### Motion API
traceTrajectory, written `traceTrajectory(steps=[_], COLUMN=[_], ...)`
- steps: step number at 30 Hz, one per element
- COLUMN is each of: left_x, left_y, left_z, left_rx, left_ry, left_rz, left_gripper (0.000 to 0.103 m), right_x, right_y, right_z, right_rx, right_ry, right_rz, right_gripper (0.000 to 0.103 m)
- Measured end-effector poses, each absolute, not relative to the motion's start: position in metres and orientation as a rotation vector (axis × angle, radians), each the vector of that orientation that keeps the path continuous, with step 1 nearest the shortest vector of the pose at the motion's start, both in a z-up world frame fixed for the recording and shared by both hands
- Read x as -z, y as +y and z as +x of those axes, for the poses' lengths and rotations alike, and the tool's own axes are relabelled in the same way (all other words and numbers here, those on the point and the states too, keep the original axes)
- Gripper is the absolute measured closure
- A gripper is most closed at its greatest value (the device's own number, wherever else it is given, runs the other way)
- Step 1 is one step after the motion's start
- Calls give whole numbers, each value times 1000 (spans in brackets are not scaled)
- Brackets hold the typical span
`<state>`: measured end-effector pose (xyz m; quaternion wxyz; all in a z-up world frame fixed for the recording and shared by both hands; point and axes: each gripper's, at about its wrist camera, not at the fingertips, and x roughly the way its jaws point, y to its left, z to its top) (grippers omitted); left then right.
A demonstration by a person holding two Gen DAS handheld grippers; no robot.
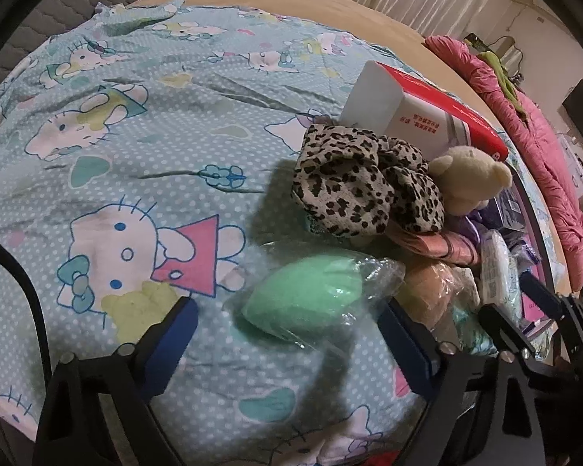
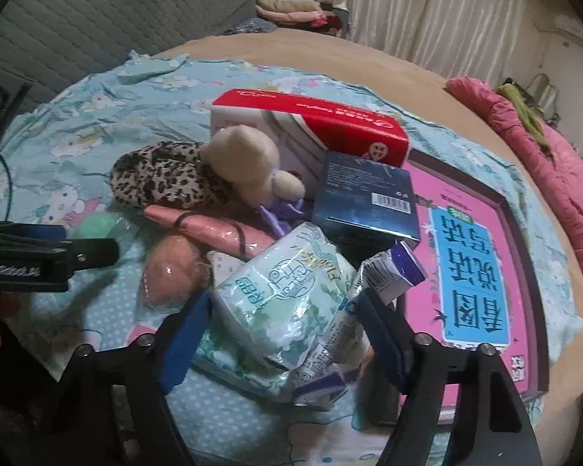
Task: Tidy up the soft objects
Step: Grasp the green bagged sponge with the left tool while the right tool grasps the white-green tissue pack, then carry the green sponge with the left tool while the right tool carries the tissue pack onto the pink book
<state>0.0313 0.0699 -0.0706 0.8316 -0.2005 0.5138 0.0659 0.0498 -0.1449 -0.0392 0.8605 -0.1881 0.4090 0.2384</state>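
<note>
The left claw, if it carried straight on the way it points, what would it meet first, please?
Most likely the green sponge in its clear wrap, lying on the bedsheet between the open fingers of the left claw; depth is uncertain.

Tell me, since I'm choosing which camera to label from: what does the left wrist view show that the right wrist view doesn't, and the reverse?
Left wrist only: the green sponge in clear wrap seen whole, between the left tool's open fingers.

Right wrist only: the pink picture book, the dark blue box, and the floral tissue pack between the right tool's fingers; contact is unclear.

Both: the leopard-print cloth, teddy bear, red and white box and cartoon-cat sheet.
</note>
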Motion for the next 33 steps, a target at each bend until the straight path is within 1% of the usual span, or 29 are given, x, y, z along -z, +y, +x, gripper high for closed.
traceTrajectory(steps=[1, 2, 3, 5, 8, 11, 20, 25, 33], left_x=[71, 72, 73, 74, 78, 78, 59, 32, -5], left_y=[70, 70, 69, 68, 67, 67, 62, 57, 40], left_z=[32, 33, 35, 39, 46, 49, 36, 20, 15], left_rx=[-136, -128, -123, -106, -65, -47, -18, -17, 13], left_ry=[1086, 1084, 1085, 1085, 1087, 1081, 1014, 958, 907], left_rz=[-428, -433, -435, -433, -442, -445, -447, -427, -382], left_gripper=[17, 18, 20, 32, 47, 51, 53, 53, 53], right_x=[39, 40, 40, 41, 37, 31, 10, -5, -32], right_y=[-145, -145, -144, -145, -150, -157, -177, -184, -194], right_z=[50, 51, 51, 52, 54, 55, 55, 52, 48], right_rx=[-531, -555, -558, -566, -588, -606, -630, -637, -640], right_ry=[863, 880, 879, 889, 894, 897, 881, 842, 766], right_rz=[-384, -382, -388, -378, -334, -271, -131, -105, -85], right_gripper=[45, 49, 49, 51, 54, 57, 60, 61, 61])
